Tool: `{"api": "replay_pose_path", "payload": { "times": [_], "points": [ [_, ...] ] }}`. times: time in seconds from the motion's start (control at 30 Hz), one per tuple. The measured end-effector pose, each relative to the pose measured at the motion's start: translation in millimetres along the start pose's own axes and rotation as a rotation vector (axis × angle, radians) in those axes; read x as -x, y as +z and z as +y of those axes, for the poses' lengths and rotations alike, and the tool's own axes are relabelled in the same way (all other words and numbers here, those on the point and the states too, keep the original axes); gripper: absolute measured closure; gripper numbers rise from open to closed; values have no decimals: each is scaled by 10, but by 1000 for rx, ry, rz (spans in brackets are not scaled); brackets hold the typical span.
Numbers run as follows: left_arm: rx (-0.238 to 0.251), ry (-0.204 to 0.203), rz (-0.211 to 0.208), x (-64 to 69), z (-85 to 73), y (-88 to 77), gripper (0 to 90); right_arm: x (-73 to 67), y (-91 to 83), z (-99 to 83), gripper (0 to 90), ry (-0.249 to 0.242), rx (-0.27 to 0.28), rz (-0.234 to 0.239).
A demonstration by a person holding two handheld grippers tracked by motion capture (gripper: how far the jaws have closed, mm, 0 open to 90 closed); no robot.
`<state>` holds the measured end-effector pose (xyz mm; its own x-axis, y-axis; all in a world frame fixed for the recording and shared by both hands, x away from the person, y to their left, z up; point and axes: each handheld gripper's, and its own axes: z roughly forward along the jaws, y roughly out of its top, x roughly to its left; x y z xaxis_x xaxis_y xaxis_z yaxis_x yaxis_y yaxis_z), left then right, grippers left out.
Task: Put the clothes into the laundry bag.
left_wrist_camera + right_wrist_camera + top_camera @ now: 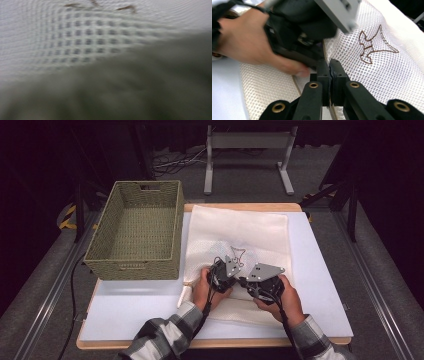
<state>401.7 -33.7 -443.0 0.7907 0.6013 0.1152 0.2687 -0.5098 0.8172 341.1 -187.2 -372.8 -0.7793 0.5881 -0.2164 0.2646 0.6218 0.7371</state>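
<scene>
Both grippers are meeting over one white mesh laundry bag (pixel 240 232) with a brown stitched figure, lying on one white tabletop (pixel 320 270). Right gripper (pixel 329 65) is pressing its jaws together on the bag's seam edge; left gripper (pixel 223 270) is sitting just beside it, its jaws hidden, so I cannot tell their state. One empty olive woven basket (pixel 135 227) is standing to the left. Blur is smearing the left gripper view: mesh above, dark mass below.

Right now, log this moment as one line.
left gripper: on mesh bag, jaws unclear | right gripper: shut on bag seam | basket: empty
</scene>
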Motion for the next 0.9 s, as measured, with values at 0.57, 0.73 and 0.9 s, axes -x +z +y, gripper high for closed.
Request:
{"api": "replay_pose_path", "payload": {
  "times": [0.57,0.73,0.9],
  "points": [
    [-17,142,-217,251,7,-100,822,19,-37,13,880,9,11,1],
    [-64,121,-190,221,-9,38,900,18,-17,-2,882,-4,-22,3],
    [-63,85,-89,161,3,67,900,26,10,-31,882,13,-32,25]
  ]
}}
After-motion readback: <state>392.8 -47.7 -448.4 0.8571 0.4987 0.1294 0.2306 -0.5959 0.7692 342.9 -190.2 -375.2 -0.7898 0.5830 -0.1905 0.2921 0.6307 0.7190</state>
